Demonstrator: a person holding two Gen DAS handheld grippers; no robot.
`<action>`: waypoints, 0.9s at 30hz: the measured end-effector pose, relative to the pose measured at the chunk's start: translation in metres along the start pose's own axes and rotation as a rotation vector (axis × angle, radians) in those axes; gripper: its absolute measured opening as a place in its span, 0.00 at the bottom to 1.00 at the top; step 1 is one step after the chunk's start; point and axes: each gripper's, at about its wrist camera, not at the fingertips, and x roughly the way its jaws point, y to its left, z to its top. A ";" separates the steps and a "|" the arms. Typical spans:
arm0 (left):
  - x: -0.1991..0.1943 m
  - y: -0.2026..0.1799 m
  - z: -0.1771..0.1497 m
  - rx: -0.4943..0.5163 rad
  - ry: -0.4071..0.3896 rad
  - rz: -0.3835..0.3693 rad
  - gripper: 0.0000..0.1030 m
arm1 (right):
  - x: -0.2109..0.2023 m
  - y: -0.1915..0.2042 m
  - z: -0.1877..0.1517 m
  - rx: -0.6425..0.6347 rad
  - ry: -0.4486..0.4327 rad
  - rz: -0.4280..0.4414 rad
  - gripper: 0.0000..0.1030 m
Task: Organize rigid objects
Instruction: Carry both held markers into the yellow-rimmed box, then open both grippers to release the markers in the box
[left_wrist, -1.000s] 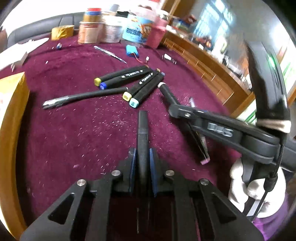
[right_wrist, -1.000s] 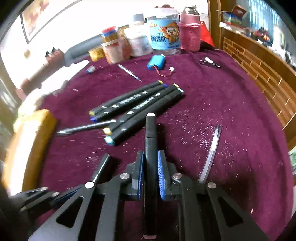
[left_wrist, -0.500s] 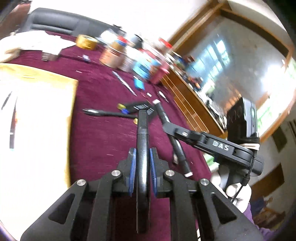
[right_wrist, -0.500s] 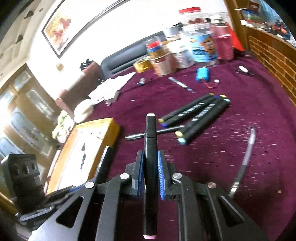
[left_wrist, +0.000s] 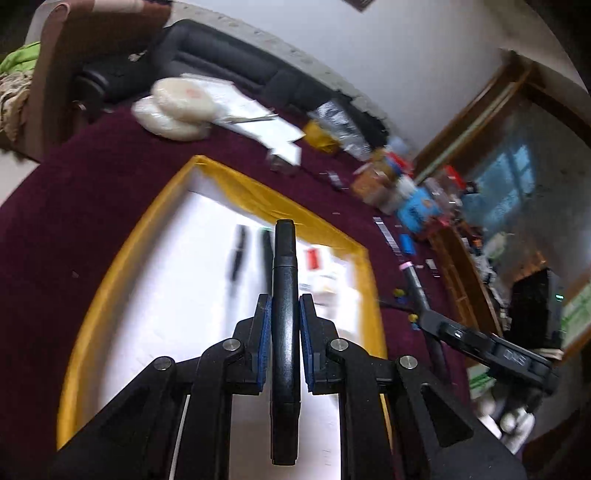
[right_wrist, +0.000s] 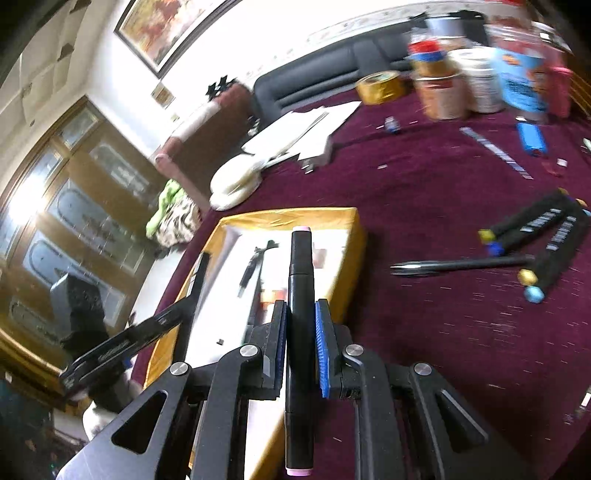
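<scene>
My left gripper (left_wrist: 284, 314) is shut on a black marker (left_wrist: 283, 266) that points forward over the yellow-rimmed box (left_wrist: 243, 182). The box has a white floor with two dark pens (left_wrist: 236, 254) lying in it. My right gripper (right_wrist: 300, 321) is shut on a black marker with pink ends (right_wrist: 301, 280), held above the near right side of the same box (right_wrist: 354, 236). The right gripper (left_wrist: 421, 299) with its pink-tipped marker also shows at the right of the left wrist view. Several black markers (right_wrist: 546, 229) and a black pen (right_wrist: 461, 264) lie on the maroon cloth to the right.
Jars and tins (right_wrist: 476, 81), a tape roll (right_wrist: 380, 86), a blue battery pack (right_wrist: 532, 138) and white papers (right_wrist: 306, 129) crowd the far side of the maroon table (right_wrist: 424, 184). White round pads (left_wrist: 177, 107) lie beyond the box. A sofa stands behind.
Both grippers have swung left from the marker pile to over the yellow box, each still gripping its marker. The left one has rolled, so its view is tilted.
</scene>
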 end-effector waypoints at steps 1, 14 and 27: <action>0.003 0.007 0.005 -0.005 0.010 0.022 0.12 | 0.008 0.007 0.001 -0.009 0.010 0.002 0.13; 0.049 0.055 0.026 -0.098 0.124 0.132 0.17 | 0.103 0.082 0.011 -0.104 0.141 -0.034 0.13; -0.019 0.068 0.016 -0.216 -0.053 0.028 0.61 | 0.134 0.073 0.011 -0.031 0.163 -0.077 0.13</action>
